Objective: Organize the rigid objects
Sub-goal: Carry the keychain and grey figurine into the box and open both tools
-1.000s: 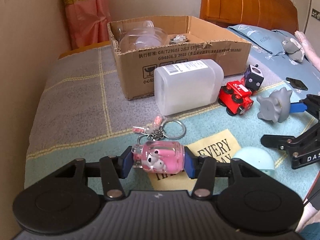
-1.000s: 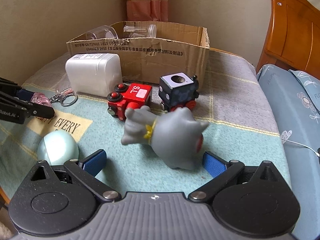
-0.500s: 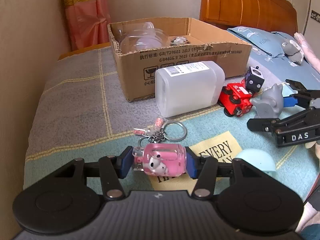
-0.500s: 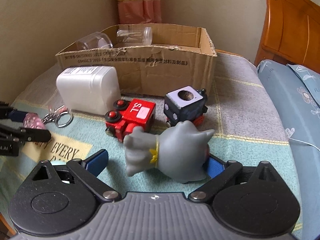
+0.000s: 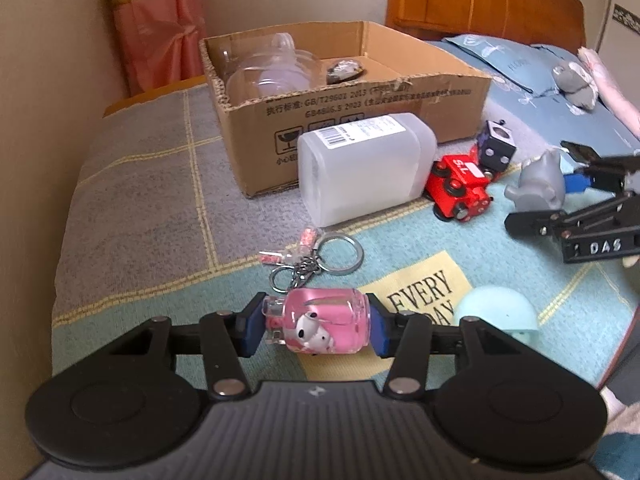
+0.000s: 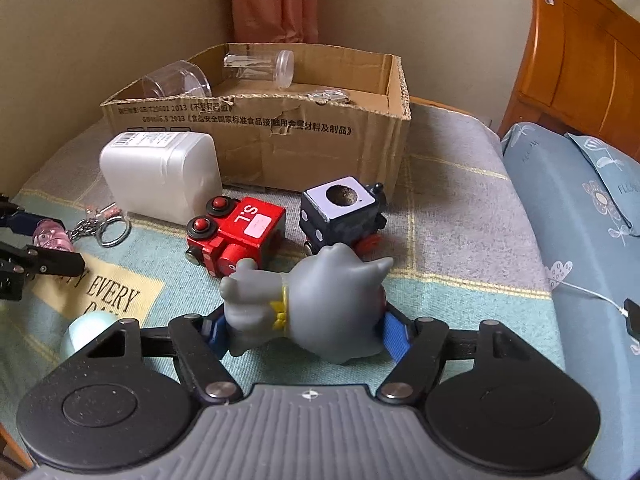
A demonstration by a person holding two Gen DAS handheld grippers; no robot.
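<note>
My left gripper point(image 5: 316, 322) is shut on a pink keychain charm point(image 5: 320, 320); its rings and chain point(image 5: 316, 258) hang forward over the blanket. My right gripper point(image 6: 306, 324) is shut on a grey toy figure point(image 6: 320, 304), held above the blanket; the figure also shows in the left wrist view point(image 5: 538, 184). The open cardboard box point(image 5: 352, 120) stands behind, with clear plastic jars point(image 6: 256, 66) inside. A white plastic container point(image 5: 368, 168), a red toy train point(image 6: 236, 236) and a black toy car point(image 6: 340, 212) lie in front of the box.
A pale green dome point(image 5: 496, 308) lies on the blanket by the "EVERY DAY" patch point(image 5: 424, 292). A wooden headboard point(image 6: 580, 52) and blue pillows point(image 6: 580, 200) are at the right. A wall and curtain point(image 5: 156, 24) stand behind the box.
My right gripper closed on the grey toy figure and lifted it off the blanket. My left gripper raised the pink charm slightly, still holding it.
</note>
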